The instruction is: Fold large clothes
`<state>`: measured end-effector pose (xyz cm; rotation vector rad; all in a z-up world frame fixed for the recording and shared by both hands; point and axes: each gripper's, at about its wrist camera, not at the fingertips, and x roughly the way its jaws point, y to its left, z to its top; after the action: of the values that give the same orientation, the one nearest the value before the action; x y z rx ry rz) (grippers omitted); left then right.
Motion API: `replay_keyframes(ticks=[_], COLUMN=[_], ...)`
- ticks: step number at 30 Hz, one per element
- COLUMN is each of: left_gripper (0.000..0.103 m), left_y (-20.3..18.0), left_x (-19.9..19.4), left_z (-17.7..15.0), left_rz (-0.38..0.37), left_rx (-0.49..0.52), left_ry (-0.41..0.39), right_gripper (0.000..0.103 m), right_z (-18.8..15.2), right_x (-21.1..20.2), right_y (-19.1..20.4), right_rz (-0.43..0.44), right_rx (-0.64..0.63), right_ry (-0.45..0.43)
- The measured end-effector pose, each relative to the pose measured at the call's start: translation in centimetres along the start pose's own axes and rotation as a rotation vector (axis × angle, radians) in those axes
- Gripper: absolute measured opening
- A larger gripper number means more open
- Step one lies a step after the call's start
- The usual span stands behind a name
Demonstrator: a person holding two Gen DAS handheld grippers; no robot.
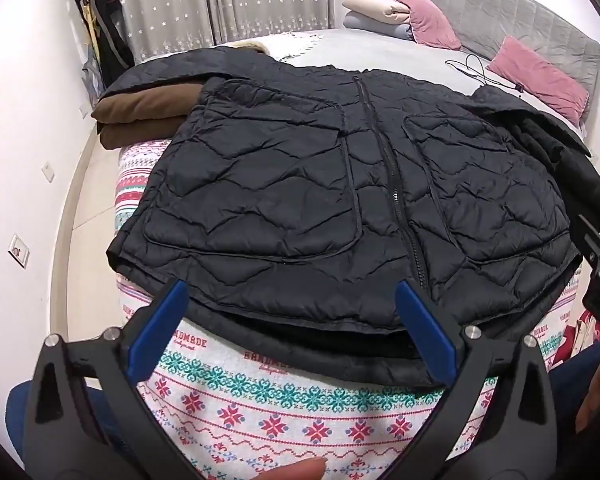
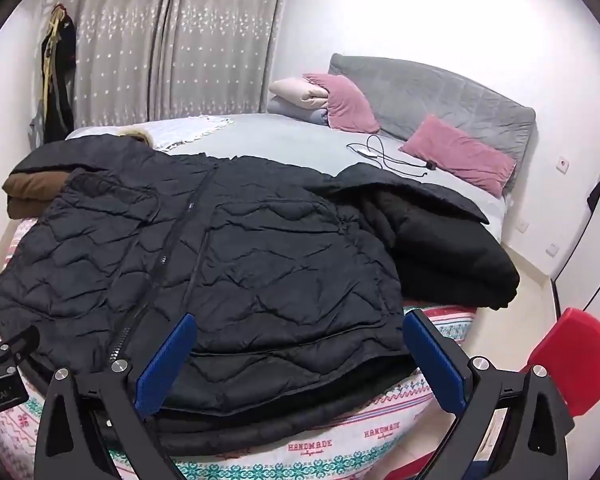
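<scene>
Left wrist view: left gripper (image 1: 296, 312) spread wide, empty, over near hem of black quilted jacket (image 1: 340, 200) lying flat, zip up, on patterned bedspread (image 1: 260, 400). Right wrist view: right gripper (image 2: 300, 354) likewise wide, hem between blue fingers (image 2: 164, 364), ungripped.

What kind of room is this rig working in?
Most likely a home bedroom: a bed with a grey padded headboard, pink pillows and floor-length curtains.
</scene>
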<state>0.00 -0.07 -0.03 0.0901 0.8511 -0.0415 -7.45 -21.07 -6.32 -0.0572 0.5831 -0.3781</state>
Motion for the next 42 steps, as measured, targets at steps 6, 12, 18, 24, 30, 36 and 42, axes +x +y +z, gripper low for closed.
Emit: replay_keyframes(ticks=[6,12,18,24,30,36,42], left_gripper=[0.103,0.103,0.103,0.103,0.103,0.103,0.103], left_y=[-0.25,-0.63,-0.64,-0.68,-0.18,-0.09,-0.09], left_x=[0.08,0.05,0.57,0.38,0.47,0.51,0.38], left_z=[0.03,-0.28,-0.46,-0.72,-0.54,-0.51,-0.52], left_rz=[-0.003,-0.002,-0.014,-0.006,-0.031,-0.05,-0.065], left_rx=[0.006,0.004,0.003,-0.009,-0.037,-0.049,-0.043], left_ry=[0.004,0.005,0.003,-0.008,-0.002,-0.011,-0.017], right_gripper=[0.103,0.103,0.103,0.103,0.103,0.103,0.103], right_z=[-0.03,-0.24,-0.4,-0.43,-0.43,-0.36,-0.36], right_x=[0.31,0.47,0.4,0.56,0.79,0.92,1.01], right_y=[-0.29,-0.34,-0.51,-0.41,-0.11,-0.12,-0.05], right_rz=[-0.001,0.005,0.013,0.019,0.017,0.017,0.009], right_rx=[0.006,-0.001,0.002,0.004,-0.003,-0.004,-0.01], right_ry=[0.009,0.016,0.013,0.02,0.025,0.027,0.031])
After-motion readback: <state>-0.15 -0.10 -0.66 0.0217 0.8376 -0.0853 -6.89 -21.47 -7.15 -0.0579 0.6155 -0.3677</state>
